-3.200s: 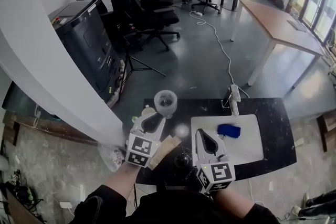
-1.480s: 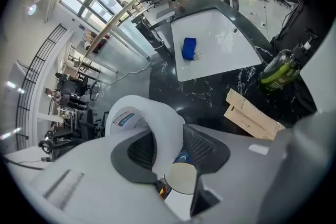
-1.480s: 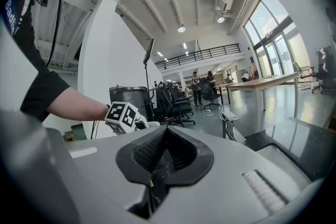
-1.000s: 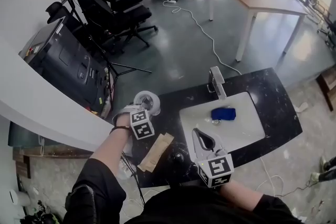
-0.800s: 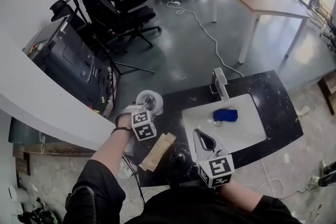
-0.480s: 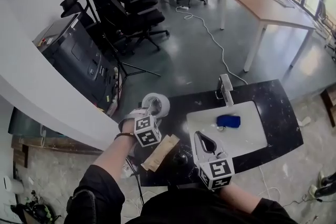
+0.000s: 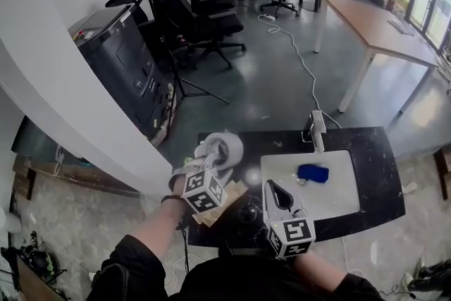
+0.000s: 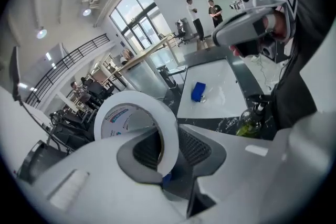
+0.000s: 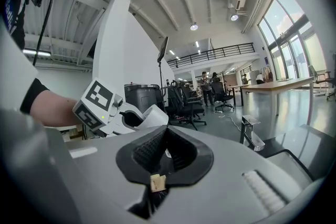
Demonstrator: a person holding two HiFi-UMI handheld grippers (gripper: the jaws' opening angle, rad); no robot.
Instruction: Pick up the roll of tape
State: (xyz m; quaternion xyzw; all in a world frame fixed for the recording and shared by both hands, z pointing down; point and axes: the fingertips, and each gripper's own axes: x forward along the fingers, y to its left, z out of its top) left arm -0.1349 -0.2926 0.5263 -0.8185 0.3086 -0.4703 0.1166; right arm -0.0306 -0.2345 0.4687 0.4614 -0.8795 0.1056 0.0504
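The roll of tape (image 7: 227, 149) is a wide white ring with a printed inner core. My left gripper (image 7: 215, 157) is shut on it, one jaw inside the ring and one outside, and holds it above the left end of the black countertop (image 7: 373, 166). In the left gripper view the roll of tape (image 8: 137, 119) stands on edge between the jaws of the left gripper (image 8: 168, 152). My right gripper (image 7: 270, 185) hovers near the counter's front edge, shut with nothing in it. In the right gripper view the right gripper (image 9: 167, 138) looks toward the left gripper (image 9: 113, 108) and the tape (image 9: 153, 115).
A white sink (image 7: 338, 197) is set in the counter, with a blue sponge (image 7: 312, 173) in it and a faucet (image 7: 317, 127) behind. A brown paper packet (image 7: 227, 199) and a dark bottle (image 7: 246, 212) lie by the front edge. Office chairs (image 7: 204, 10) and a black cabinet (image 7: 120, 60) stand beyond.
My left gripper has risen with the tape roll and swung right toward the counter's middle, rolling so that the ring stands more on edge. The right gripper has hardly moved.
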